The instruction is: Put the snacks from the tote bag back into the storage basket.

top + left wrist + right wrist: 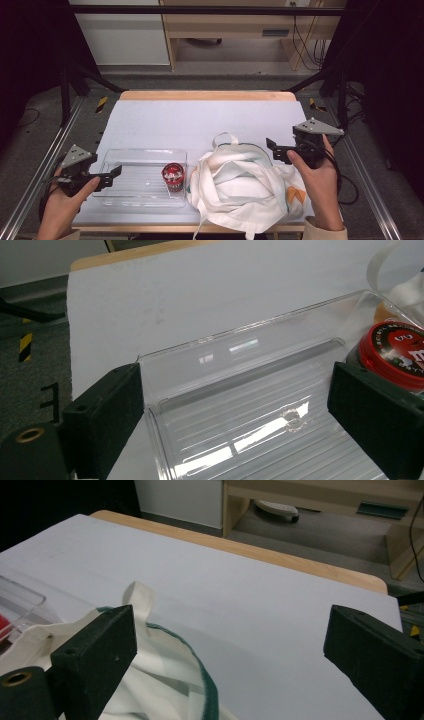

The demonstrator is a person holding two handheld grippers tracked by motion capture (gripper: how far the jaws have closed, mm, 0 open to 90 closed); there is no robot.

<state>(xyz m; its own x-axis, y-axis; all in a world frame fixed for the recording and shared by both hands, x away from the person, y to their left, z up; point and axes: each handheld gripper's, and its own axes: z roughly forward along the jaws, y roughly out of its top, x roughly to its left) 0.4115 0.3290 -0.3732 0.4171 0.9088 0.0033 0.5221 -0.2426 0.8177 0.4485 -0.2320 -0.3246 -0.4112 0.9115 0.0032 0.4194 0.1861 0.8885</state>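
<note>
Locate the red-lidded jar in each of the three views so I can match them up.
High view: the red-lidded jar stands at the right end of the clear tray, lower centre-left, beside the white cloth bag.
Left gripper view: far right edge, the jar's lid just above the right-hand jaw.
Right gripper view: a red sliver at the far left edge, probably the jar.
Shared landmark: the clear tray.
</note>
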